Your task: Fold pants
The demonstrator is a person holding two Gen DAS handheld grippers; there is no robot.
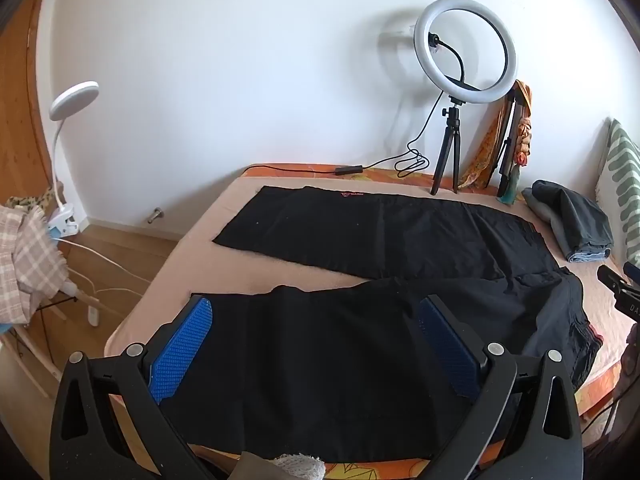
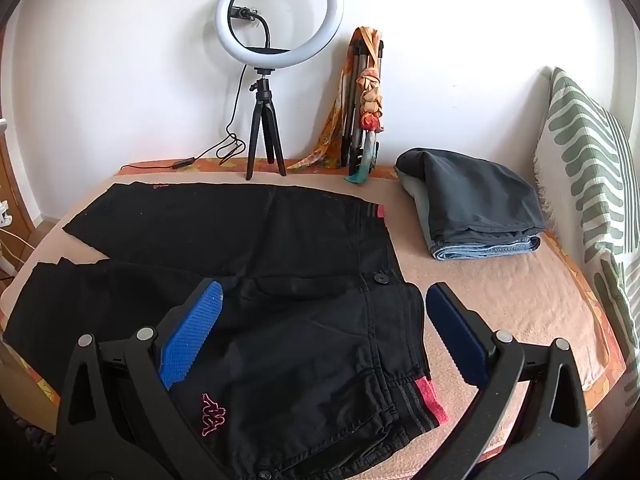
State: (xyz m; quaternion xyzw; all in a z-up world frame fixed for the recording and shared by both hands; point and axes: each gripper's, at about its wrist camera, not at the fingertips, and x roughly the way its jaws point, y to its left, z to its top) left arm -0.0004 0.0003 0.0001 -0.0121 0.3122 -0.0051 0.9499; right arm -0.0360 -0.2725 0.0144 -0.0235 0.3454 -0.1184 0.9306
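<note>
Black pants (image 1: 360, 248) (image 2: 256, 264) lie spread flat on a bed with a peach cover (image 2: 500, 292), legs pointing left and the waistband with a pink tab to the right. My left gripper (image 1: 316, 308) hovers open above the near leg, its blue pads wide apart with nothing between them. My right gripper (image 2: 324, 300) hangs open over the waist end, near the pink logo and the button; its pads touch no cloth. The tip of the right gripper shows at the right edge of the left wrist view.
A ring light on a small tripod (image 1: 464, 52) (image 2: 276, 20) stands at the bed's far edge by the white wall, its cable trailing left. A folded stack of dark and denim clothes (image 2: 472, 212) (image 1: 572, 224) lies at the right. A striped pillow (image 2: 588, 168) leans further right.
</note>
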